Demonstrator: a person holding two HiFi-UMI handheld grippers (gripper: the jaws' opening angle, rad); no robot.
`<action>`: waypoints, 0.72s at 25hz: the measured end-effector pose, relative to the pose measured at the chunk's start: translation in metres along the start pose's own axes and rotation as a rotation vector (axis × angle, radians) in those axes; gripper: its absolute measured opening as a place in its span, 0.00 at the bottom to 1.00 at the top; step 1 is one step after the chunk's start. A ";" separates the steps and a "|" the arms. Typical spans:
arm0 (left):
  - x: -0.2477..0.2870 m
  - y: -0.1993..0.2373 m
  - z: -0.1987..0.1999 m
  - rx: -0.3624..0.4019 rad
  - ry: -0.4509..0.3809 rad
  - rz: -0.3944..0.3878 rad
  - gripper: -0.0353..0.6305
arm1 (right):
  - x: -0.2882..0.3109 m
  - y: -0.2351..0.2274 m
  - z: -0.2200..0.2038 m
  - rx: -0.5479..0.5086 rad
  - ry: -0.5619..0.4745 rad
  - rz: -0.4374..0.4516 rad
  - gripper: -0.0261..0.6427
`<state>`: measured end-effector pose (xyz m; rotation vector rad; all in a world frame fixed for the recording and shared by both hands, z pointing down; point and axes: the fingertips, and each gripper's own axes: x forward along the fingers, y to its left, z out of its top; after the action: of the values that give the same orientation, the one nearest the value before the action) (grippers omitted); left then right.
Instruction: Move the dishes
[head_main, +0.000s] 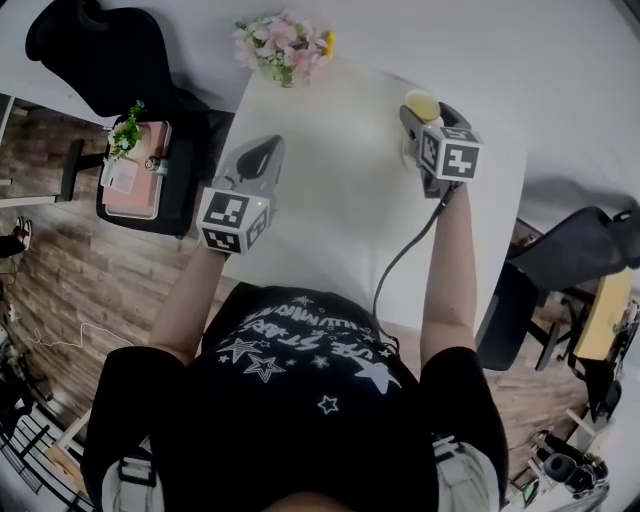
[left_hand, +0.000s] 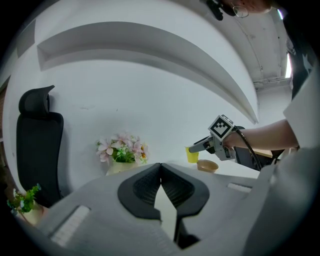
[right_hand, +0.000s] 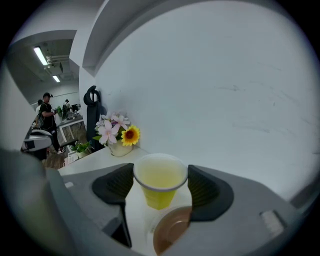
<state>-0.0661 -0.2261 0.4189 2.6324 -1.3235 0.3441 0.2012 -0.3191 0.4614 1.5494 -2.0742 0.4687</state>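
Observation:
A yellow cup (head_main: 422, 103) stands near the far right of the white table (head_main: 330, 200). In the right gripper view the yellow cup (right_hand: 160, 180) sits between the spread jaws of my right gripper (right_hand: 160, 186), with a small gap on each side. A brown bowl (right_hand: 172, 230) lies just in front of the cup, partly under the right jaw. My left gripper (head_main: 262, 150) hovers over the table's left part, shut on nothing, its pads (left_hand: 160, 167) meeting at the tip. From the left gripper view the cup (left_hand: 192, 154), the bowl (left_hand: 207, 165) and the right gripper (left_hand: 197, 146) show side on.
A vase of flowers (head_main: 285, 45) stands at the table's far edge. A black office chair (head_main: 110, 50) and a low stand with a plant (head_main: 135, 170) are to the left, another chair (head_main: 560, 270) to the right. A person (right_hand: 47, 112) stands far off.

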 end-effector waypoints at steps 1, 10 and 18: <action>0.002 0.003 -0.001 -0.001 0.004 0.000 0.07 | 0.006 0.001 0.001 0.003 0.004 -0.001 0.55; 0.021 0.020 -0.013 -0.017 0.046 -0.016 0.07 | 0.055 0.003 -0.006 0.000 0.060 -0.039 0.55; 0.033 0.022 -0.023 -0.026 0.071 -0.027 0.07 | 0.071 0.006 -0.020 -0.047 0.133 -0.024 0.55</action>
<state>-0.0673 -0.2582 0.4511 2.5887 -1.2607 0.4100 0.1834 -0.3616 0.5188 1.4735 -1.9503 0.4962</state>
